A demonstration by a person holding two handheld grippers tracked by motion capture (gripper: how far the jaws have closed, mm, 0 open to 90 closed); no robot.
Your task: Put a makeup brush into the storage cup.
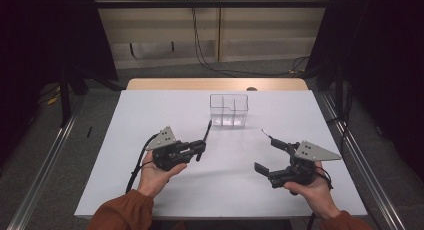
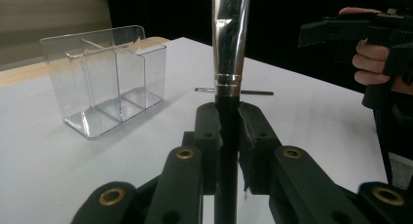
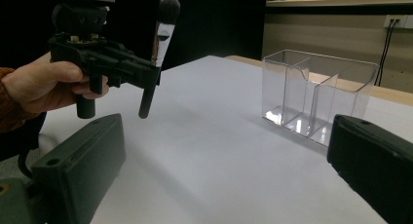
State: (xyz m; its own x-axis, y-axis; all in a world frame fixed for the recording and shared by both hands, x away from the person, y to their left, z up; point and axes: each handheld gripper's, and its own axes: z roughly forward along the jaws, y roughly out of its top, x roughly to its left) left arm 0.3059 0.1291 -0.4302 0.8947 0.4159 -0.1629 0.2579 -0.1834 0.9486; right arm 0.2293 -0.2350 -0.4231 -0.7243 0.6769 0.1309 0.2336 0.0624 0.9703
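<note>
My left gripper [image 1: 200, 150] is shut on the black handle of a makeup brush [image 1: 206, 132]. The brush's silver ferrule [image 2: 231, 39] rises straight up between the jaws, and its dark bristle head [image 3: 168, 5] is at the top. A clear three-compartment organizer [image 1: 229, 110] stands empty beyond the brush at the middle of the white table. My right gripper [image 1: 270, 155] hovers over the table's right side, open wide with nothing between its jaws. From its own camera, the organizer [image 3: 316, 95] lies ahead to the right and the left gripper [image 3: 146, 73] to the left.
A thin dark pencil-like stick [image 2: 234, 91] lies flat on the white table [image 1: 165, 105], just beyond the right gripper's far finger [image 1: 265, 133]. A wooden strip [image 1: 215, 84] runs along the far table edge. Dark curtains hang on both sides.
</note>
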